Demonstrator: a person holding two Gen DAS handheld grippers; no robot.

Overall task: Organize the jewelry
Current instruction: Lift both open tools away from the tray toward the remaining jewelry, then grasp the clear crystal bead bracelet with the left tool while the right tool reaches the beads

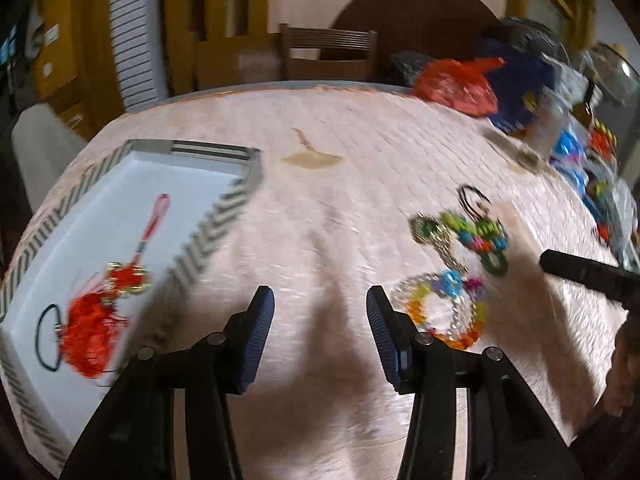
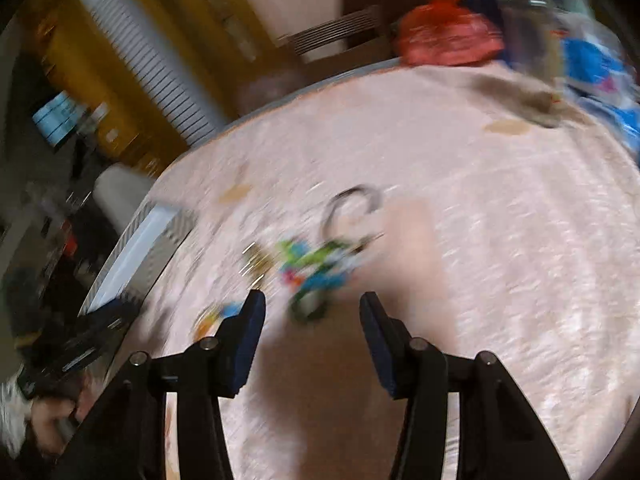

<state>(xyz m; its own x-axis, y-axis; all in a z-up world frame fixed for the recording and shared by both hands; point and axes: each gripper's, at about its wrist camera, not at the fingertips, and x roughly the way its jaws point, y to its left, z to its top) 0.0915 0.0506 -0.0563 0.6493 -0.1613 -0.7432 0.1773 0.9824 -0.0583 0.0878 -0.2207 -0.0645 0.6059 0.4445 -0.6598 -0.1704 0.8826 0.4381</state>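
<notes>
A white tray (image 1: 100, 216) with a striped rim sits at the left of the table. In it lie a red tassel ornament (image 1: 94, 328) and a thin red cord piece (image 1: 154, 220). To the right on the cloth lie a green and blue beaded necklace (image 1: 476, 236) with a black cord and a multicoloured bead bracelet (image 1: 444, 312). My left gripper (image 1: 320, 312) is open and empty between tray and bracelet. My right gripper (image 2: 312, 316) is open and empty just short of the blurred beaded necklace (image 2: 316, 268). The tray's corner (image 2: 136, 248) shows at the left there.
The table wears a pale pink cloth (image 1: 340, 200). Red and blue bags (image 1: 460, 84), a jar (image 2: 528, 24) and packets crowd the far right. A wooden chair (image 1: 328, 56) stands behind the table. The right tool's handle (image 1: 588, 272) shows at the right edge.
</notes>
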